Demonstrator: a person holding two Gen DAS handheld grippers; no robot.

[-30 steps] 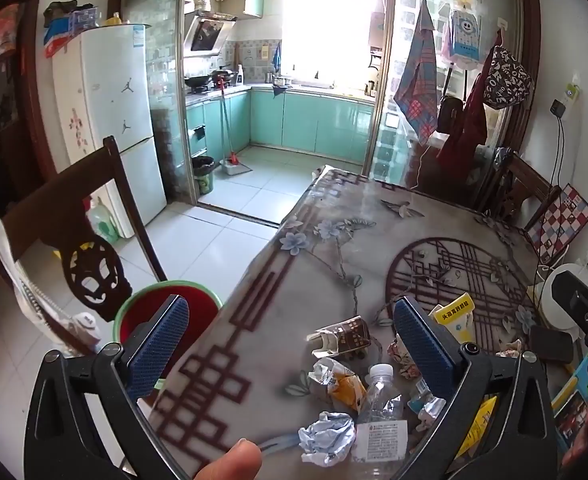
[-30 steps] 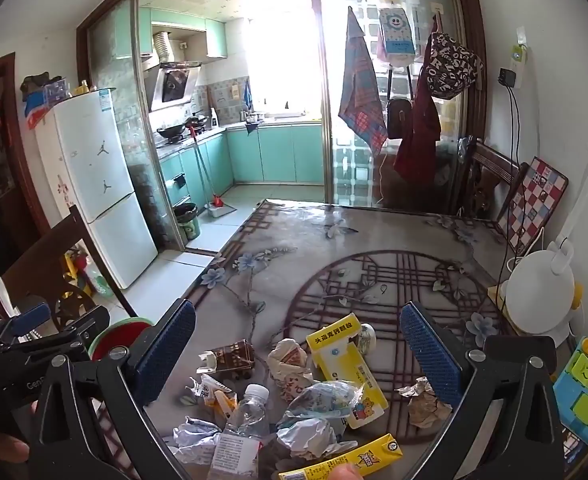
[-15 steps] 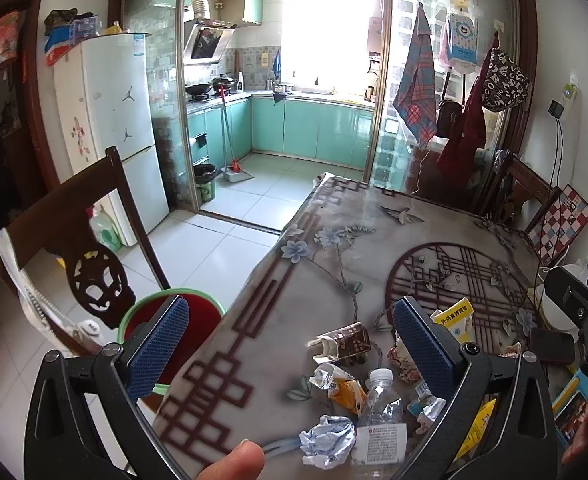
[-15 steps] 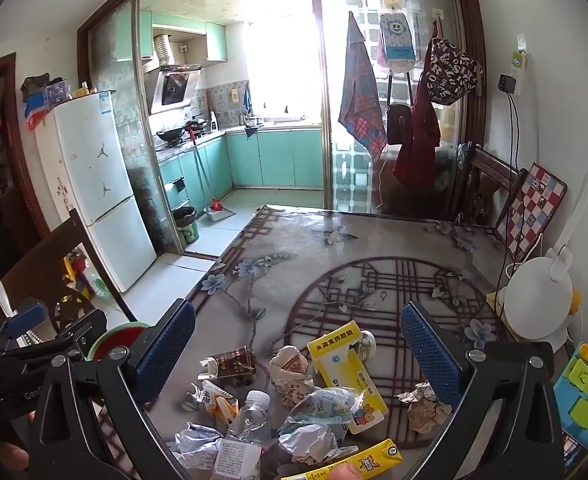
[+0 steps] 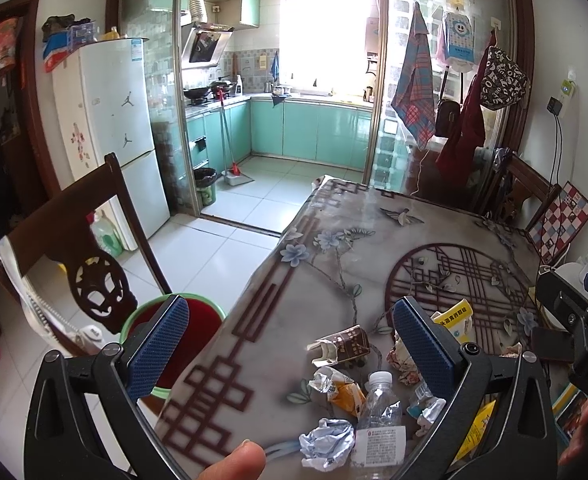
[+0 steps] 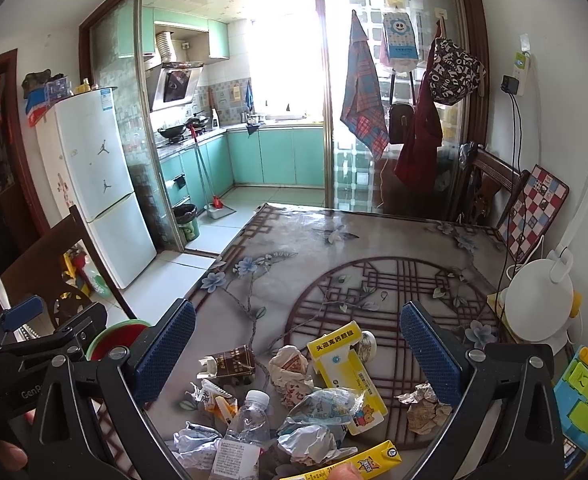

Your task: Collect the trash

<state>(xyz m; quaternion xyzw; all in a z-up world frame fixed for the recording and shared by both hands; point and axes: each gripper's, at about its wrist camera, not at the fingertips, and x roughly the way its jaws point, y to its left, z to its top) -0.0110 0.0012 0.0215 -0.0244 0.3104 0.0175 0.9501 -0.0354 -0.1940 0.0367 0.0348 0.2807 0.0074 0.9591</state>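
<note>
Both grippers, left [image 5: 289, 350] and right [image 6: 298, 352], gape wide, empty. Plastic bottle [image 6: 245, 428] looks light, crushable, slick; grab mid-body near label.

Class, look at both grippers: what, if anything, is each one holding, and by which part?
Nothing is held. The left gripper and the right gripper are both open above the trash on the table.
</note>
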